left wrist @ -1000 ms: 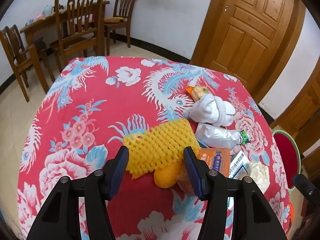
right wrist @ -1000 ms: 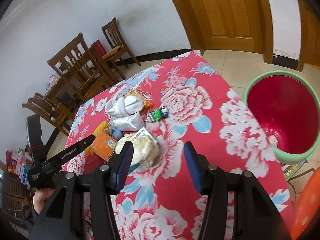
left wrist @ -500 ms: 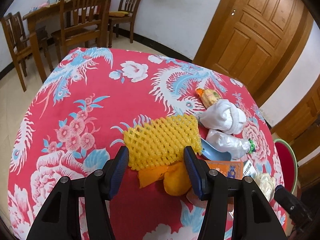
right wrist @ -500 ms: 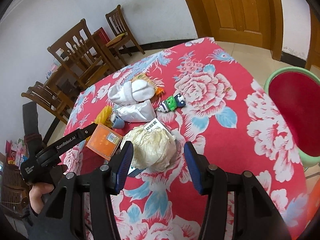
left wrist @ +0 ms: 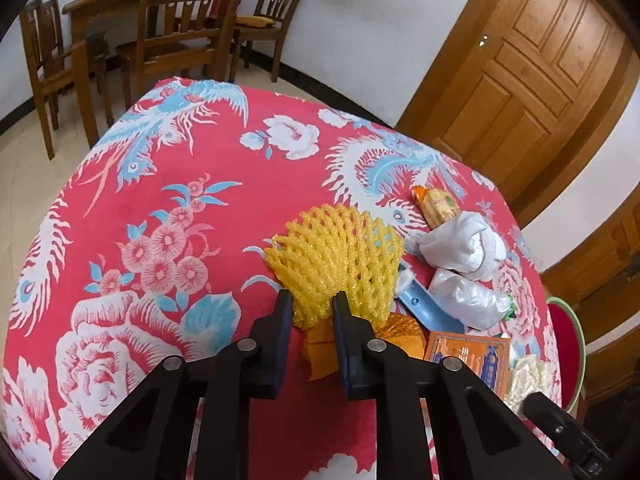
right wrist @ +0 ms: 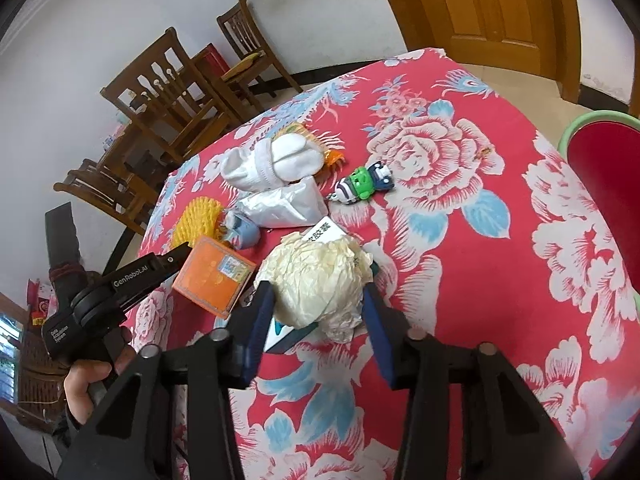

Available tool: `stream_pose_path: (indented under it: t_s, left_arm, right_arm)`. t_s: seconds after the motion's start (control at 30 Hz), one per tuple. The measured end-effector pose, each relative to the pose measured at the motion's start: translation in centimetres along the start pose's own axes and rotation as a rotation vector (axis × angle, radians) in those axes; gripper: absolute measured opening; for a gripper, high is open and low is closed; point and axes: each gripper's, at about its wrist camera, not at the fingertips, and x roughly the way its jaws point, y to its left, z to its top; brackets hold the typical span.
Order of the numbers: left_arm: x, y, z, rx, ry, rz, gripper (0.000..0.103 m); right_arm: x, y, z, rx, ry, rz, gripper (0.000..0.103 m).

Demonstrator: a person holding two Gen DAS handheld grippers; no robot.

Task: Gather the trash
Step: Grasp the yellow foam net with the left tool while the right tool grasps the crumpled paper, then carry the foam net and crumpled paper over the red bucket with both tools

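A: Okay, left wrist view first. Left gripper (left wrist: 308, 312) has its jaws closing on the near edge of the yellow foam net (left wrist: 338, 258), and the net is already bunched between the pads. It lies on the tabletop (left wrist: 192, 200), mid-cloth, with an orange peel (left wrist: 320, 344) just under its near edge.

B: Is the grip good?

A: It looks shallow (only the hem is caught). I'd squeeze fully before lifting, and lift straight up so the peel doesn't drag along. White sock (left wrist: 464, 246), snack wrapper (left wrist: 438, 206) and white plastic bag (left wrist: 466, 300) sit just right of it, so don't sweep sideways.

B: Right wrist view?

A: Right gripper (right wrist: 318, 312) has jaws either side of the crumpled paper ball (right wrist: 320, 280), closing. The left pad seems to touch the paper, but the right one I can't call as pressing yet. The ball sits on top of a small white box (right wrist: 324, 232), beside the orange box (right wrist: 214, 278).

B: Tips?

A: Finish closing around the widest part of the ball, which is soft and will crush. Keep the tips above the box underneath. The red bin (right wrist: 604, 184) is off the tabletop's right edge, and both loads probably go there. The toy figure (right wrist: 362, 186) is likely not trash.
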Motion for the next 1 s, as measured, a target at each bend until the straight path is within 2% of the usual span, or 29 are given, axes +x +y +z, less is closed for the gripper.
stream_pose_path:
  t_s: [0.1, 0.27, 0.73, 1.0]
  left_arm:
    - [-1.0, 0.2, 0.0, -0.006, -0.019, -0.01, 0.019]
    - [-3.0, 0.1, -0.4, -0.015, -0.051, -0.016, 0.019]
    - [-11.2, -2.9, 0.0, 0.045, -0.213, -0.077, 0.018]
    - [-12.5, -5.7, -0.2, 0.097, -0.219, -0.144, 0.018]
  right_arm:
    - [-0.2, 0.2, -0.1, -0.015, -0.012, -0.003, 0.037]
    - [-1.1, 0.3, -0.1, -0.035, -0.043, -0.013, 0.033]
    - [-7.0, 0.0, 0.8, -0.055, -0.166, 0.027, 0.032]
    - [-10.5, -0.6, 1.3, -0.044, -0.241, 0.025, 0.032]
